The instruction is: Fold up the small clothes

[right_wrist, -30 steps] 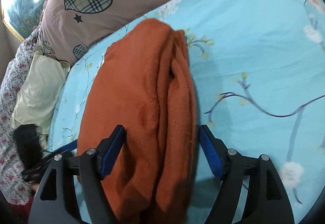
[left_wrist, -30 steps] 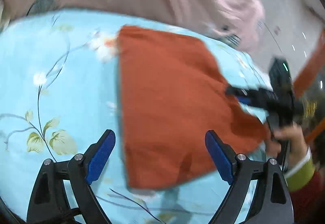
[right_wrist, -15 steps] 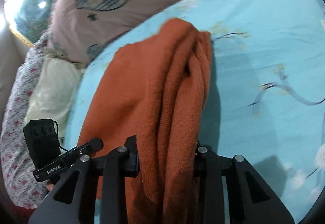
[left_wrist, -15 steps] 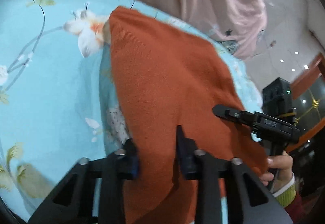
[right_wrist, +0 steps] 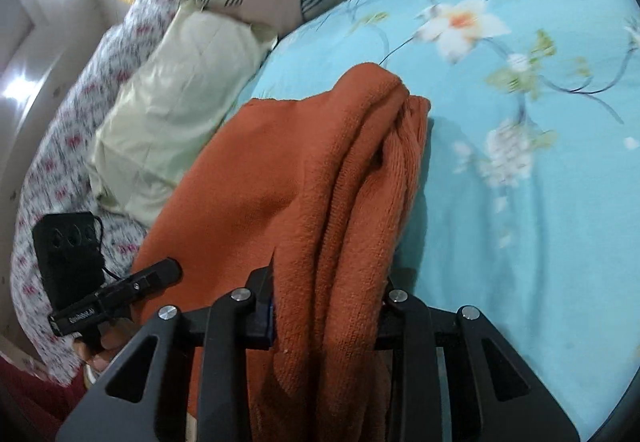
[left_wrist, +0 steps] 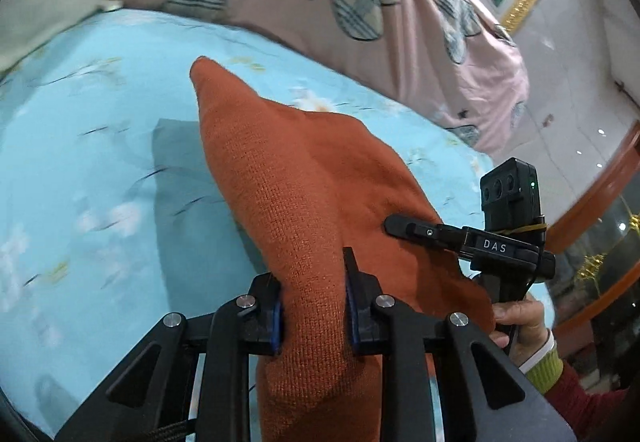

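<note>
An orange knitted garment (left_wrist: pixel 304 177) hangs lifted over a light blue flowered bedsheet (left_wrist: pixel 80 169), casting a shadow on it. My left gripper (left_wrist: pixel 314 306) is shut on its near edge, cloth bunched between the blue pads. In the same view my right gripper (left_wrist: pixel 404 228) grips the garment's right side, held by a hand (left_wrist: pixel 520 322). From the right wrist view the orange garment (right_wrist: pixel 304 193) shows thick folds, and my right gripper (right_wrist: pixel 328 306) is shut on them. My left gripper (right_wrist: pixel 160 274) shows at the lower left against the cloth's left edge.
A pink quilt (left_wrist: pixel 360 1) with plaid hearts lies bunched at the far side of the bed. A pale yellow-green pillow (right_wrist: pixel 172 113) and a white flowered cover (right_wrist: pixel 60 161) lie left of the blue sheet (right_wrist: pixel 520 181). A wall and wooden trim (left_wrist: pixel 600 181) stand to the right.
Both grippers went from wide open around the flat garment to shut on its edges, then lifted it off the sheet and swung it across the bed.
</note>
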Demonstrator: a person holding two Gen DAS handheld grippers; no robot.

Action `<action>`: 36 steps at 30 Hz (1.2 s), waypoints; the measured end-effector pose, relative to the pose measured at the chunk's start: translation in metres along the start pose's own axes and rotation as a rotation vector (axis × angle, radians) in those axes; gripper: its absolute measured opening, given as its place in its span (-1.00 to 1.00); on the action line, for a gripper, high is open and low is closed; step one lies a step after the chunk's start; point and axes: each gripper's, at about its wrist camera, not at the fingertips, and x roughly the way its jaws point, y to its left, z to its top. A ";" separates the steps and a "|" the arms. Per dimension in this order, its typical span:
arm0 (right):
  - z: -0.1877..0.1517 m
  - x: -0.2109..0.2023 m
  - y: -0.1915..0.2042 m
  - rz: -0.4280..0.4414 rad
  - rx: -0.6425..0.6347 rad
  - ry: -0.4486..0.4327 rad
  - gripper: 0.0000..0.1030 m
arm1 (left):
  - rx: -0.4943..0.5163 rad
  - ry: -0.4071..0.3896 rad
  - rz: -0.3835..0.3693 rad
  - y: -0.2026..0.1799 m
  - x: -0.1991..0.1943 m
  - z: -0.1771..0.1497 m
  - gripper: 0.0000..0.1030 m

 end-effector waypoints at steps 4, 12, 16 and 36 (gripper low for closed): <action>-0.003 0.007 0.001 -0.028 0.000 0.005 -0.38 | -0.043 -0.001 0.032 0.026 -0.016 -0.018 -0.55; -0.009 0.005 -0.018 -0.101 0.071 0.032 0.06 | -0.088 0.037 0.061 0.054 -0.001 -0.041 -0.26; -0.002 -0.027 -0.013 -0.179 0.056 -0.046 0.13 | -0.086 0.046 0.127 0.059 -0.006 -0.043 0.23; 0.058 -0.038 0.018 -0.116 0.003 -0.211 -0.84 | 0.015 -0.018 -0.024 0.025 -0.029 -0.028 0.09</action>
